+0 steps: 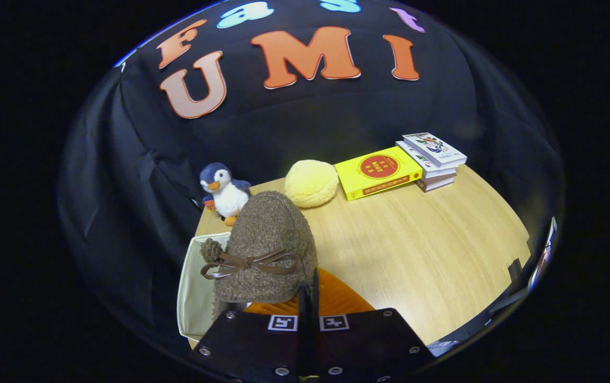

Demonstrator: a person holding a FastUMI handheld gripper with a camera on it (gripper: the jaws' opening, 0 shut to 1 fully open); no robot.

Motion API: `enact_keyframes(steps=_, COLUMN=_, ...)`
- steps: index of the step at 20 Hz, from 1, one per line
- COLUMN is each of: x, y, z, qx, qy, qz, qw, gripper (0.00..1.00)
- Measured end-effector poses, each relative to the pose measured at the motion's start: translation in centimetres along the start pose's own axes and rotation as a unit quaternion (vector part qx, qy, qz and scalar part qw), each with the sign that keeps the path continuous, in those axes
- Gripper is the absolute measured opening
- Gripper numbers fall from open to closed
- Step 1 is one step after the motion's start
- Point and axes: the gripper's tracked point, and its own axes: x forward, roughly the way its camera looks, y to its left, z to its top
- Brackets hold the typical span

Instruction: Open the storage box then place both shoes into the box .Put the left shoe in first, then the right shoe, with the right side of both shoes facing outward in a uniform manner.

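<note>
A brown fuzzy shoe with a brown bow across it hangs toe-up just ahead of my fingers. My gripper is shut on the shoe's rear edge, its fingers almost touching. An orange ribbed surface shows right under the shoe beside the fingers; I cannot tell whether it is part of the shoe. The cream fabric storage box stands open at the table's left edge, below and left of the shoe, which hides part of its inside.
A penguin plush and a round yellow plush sit beyond the shoe at the back of the wooden table. A yellow book and a stack of books lie at the back right.
</note>
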Motion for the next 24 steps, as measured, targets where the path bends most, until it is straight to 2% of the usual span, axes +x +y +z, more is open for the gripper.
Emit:
enact_keyframes(steps=3, x=0.4, y=2.9, z=-1.1, qx=-0.012, qy=0.009, qz=0.006, qw=1.000, gripper=0.01)
enact_keyframes(steps=10, x=3.1, y=5.9, z=-3.4, qx=-0.039, qy=0.037, qz=-0.001, qw=0.999, gripper=0.01)
enact_keyframes(steps=20, x=5.5, y=5.4, z=-5.4, qx=-0.076, qy=0.064, qz=-0.032, qw=0.995, gripper=0.03)
enact_keyframes(steps=24, x=5.5, y=5.7, z=-6.3, qx=-0.096, qy=0.064, qz=-0.034, qw=0.993, gripper=0.16)
